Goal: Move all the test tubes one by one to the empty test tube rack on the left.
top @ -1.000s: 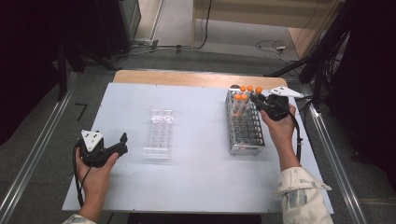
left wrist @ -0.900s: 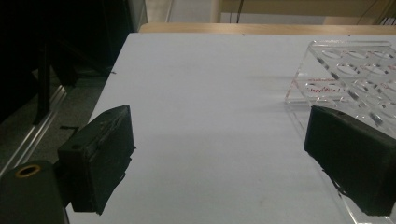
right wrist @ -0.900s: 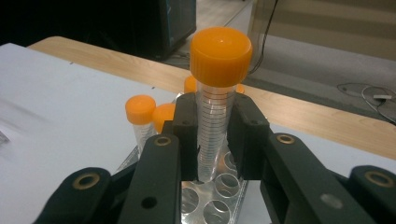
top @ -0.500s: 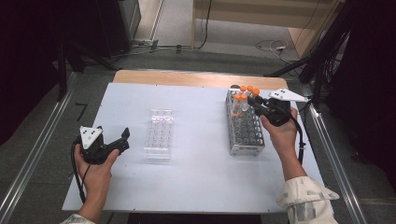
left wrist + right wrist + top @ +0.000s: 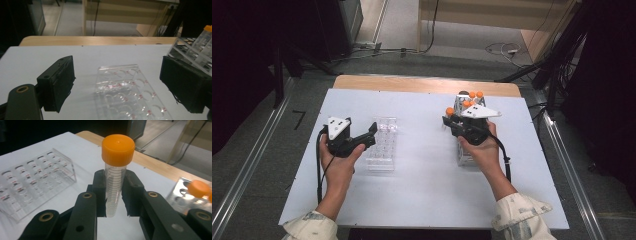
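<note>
While right gripper [image 5: 116,195] jaws pinch one orange-capped tube [image 5: 115,173], left gripper [image 5: 117,85] jaws spread, closing slightly; two racks [image 5: 381,142].

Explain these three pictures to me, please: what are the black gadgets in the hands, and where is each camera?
A person sits at a white table and holds a hand tool with two black jaws in each hand. The top picture comes from a fixed camera above, looking down. The other two come from small cameras riding on the tools, looking along their jaws.

The left gripper has its jaws wide apart, nothing between them, and points at an empty clear rack on the table. Its jaws have just been closing a little.

The right gripper is shut on a clear tube with an orange cap, held upright above the table. Behind it stands a second rack with more orange-capped tubes.
</note>
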`<move>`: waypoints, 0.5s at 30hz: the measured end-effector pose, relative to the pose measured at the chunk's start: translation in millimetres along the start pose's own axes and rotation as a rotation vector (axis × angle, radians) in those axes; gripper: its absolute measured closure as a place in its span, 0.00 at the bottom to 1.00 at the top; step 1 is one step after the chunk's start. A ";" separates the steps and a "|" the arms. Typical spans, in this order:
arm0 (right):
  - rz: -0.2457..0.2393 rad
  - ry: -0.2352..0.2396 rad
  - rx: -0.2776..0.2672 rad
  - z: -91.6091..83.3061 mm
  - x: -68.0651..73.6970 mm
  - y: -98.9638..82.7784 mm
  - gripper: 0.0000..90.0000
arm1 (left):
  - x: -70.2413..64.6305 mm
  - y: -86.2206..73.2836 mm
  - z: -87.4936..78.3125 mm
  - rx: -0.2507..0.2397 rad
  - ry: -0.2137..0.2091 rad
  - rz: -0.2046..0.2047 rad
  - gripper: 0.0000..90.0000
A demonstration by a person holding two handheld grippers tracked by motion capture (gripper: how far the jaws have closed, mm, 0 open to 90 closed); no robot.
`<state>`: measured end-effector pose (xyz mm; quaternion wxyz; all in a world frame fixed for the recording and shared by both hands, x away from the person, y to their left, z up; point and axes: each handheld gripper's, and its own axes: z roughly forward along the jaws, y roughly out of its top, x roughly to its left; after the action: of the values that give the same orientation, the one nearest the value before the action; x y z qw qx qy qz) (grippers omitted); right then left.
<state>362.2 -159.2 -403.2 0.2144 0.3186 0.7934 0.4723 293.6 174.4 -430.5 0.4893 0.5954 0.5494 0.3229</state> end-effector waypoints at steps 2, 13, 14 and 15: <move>-0.002 0.017 0.004 5.3 6.3 0.2 0.80 | -7.1 2.5 5.2 0.002 -0.013 0.014 0.15; -0.024 0.070 0.050 30.6 27.2 0.2 0.80 | -48.2 14.1 27.4 0.013 -0.107 0.090 0.16; -0.022 0.071 0.057 32.8 28.4 -0.2 0.80 | -48.2 14.1 27.4 0.013 -0.107 0.090 0.16; -0.022 0.072 0.062 35.1 29.3 -0.6 0.80 | -50.9 14.0 28.7 0.014 -0.115 0.091 0.17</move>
<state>363.9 -117.2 -421.1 0.1810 0.2993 0.8182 0.4562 315.2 119.6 -418.5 0.5007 0.6407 0.4950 0.3060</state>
